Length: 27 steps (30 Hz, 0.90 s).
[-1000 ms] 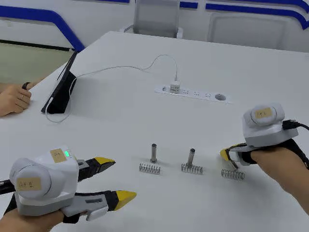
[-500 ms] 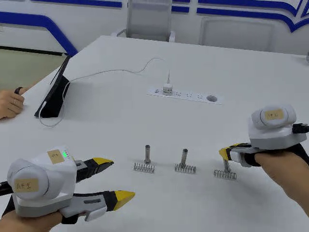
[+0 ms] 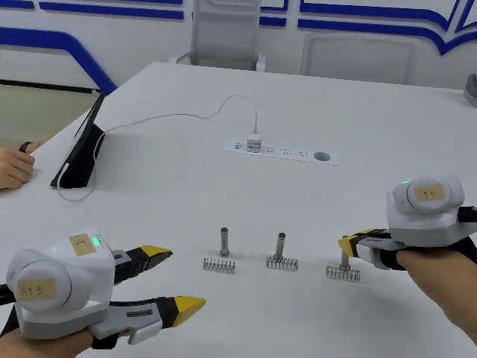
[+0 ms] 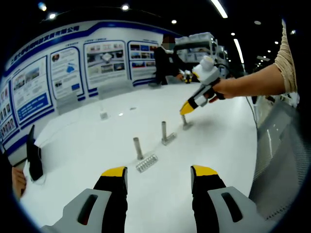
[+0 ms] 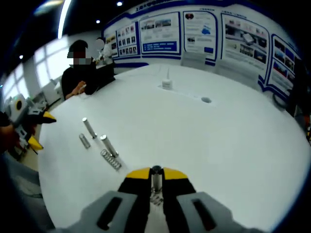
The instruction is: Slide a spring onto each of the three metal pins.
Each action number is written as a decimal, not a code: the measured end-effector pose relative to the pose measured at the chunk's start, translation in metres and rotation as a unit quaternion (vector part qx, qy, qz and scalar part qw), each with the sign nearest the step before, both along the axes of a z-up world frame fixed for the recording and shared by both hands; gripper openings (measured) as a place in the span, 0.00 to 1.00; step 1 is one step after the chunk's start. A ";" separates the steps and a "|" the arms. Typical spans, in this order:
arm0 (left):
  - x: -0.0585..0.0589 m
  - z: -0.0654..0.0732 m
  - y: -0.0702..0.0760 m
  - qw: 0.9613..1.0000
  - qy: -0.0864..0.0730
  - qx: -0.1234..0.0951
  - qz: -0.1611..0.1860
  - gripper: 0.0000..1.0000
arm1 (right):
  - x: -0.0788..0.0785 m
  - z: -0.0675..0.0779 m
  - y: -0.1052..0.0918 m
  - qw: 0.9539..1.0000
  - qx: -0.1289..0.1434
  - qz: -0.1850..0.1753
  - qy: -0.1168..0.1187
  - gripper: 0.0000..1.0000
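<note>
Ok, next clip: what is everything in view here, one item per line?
table: one, white, under everything
pins: three, silver, upright in a row near the front
right pin: the one between the right tongs' tips
springs: three, silver, one lying in front of each pin
power strip: one, white, mid-table
plug: one, white, in the strip
cable: one, white, running from the plug towards the tablet
tablet: one, dark, propped at the left edge
chair: one, grey, beyond the far end
another person's hand: one, at the left edge
left tongs: white, yellow tips, open, front left
right tongs: white, yellow tips, closed around the right pin
</note>
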<state>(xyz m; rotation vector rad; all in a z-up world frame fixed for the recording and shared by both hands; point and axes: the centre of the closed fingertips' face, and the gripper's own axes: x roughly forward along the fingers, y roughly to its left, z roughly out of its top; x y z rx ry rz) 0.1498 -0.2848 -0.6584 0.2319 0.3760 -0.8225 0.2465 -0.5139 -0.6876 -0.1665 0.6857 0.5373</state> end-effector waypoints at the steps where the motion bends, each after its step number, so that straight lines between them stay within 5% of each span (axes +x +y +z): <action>1: 0.000 0.000 0.000 1.000 0.000 0.000 0.000 0.53 | 0.000 0.000 0.000 1.000 0.000 0.000 -0.001 0.09; 27: -0.002 0.004 -0.004 1.000 -0.003 -0.001 -0.003 0.53 | -0.010 -0.001 -0.006 1.000 -0.010 0.011 -0.023 0.09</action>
